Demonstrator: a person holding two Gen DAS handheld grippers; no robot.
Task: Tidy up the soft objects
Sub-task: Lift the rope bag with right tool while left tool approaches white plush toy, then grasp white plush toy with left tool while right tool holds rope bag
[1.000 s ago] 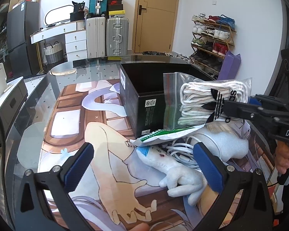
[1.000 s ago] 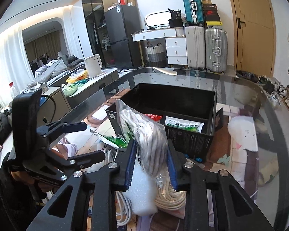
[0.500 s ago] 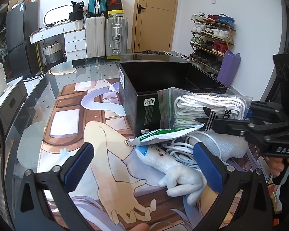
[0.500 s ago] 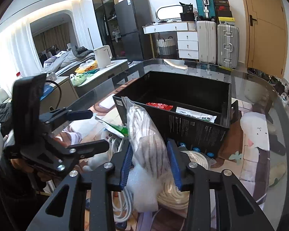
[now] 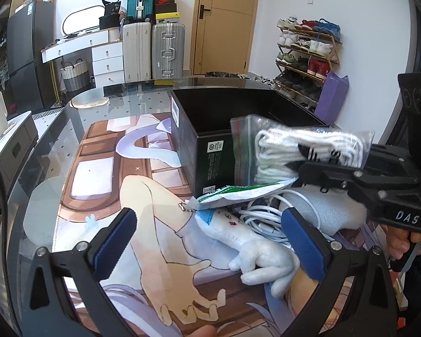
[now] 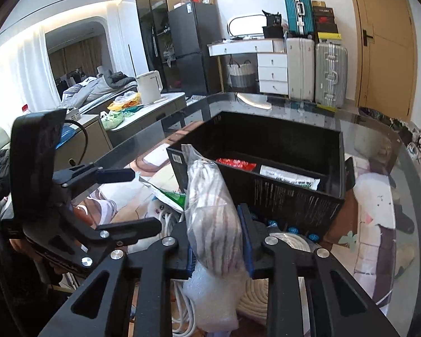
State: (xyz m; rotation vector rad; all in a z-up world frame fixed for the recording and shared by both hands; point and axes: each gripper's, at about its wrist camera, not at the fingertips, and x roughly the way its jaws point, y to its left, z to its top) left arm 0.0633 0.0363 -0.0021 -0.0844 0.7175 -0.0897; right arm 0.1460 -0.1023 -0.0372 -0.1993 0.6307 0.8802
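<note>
A clear zip bag of white socks (image 6: 213, 213) stands upright between the blue pads of my right gripper (image 6: 217, 243). Its jaws are closing and the pads press on the bag's lower part. In the left wrist view the bag of socks (image 5: 303, 151) hangs just in front of the black box (image 5: 216, 151), near its front corner. My left gripper (image 5: 209, 241) is open and holds nothing; it hovers over a white plush toy (image 5: 249, 241) on the table. The left gripper (image 6: 129, 200) also shows at the left of the right wrist view.
Under the bag lie a green-and-white packet (image 5: 238, 193), a white cable (image 5: 263, 213), a foam roll (image 5: 331, 210) and a rope coil (image 6: 255, 295). The black box (image 6: 294, 199) holds a red packet (image 6: 235, 164) and a white packet (image 6: 289, 177). A printed mat (image 5: 103, 168) covers the glass table.
The bag of socks dipped a little and came back up in front of the box. The right jaws slackened briefly, then tightened on it. The left gripper stayed still and open.
</note>
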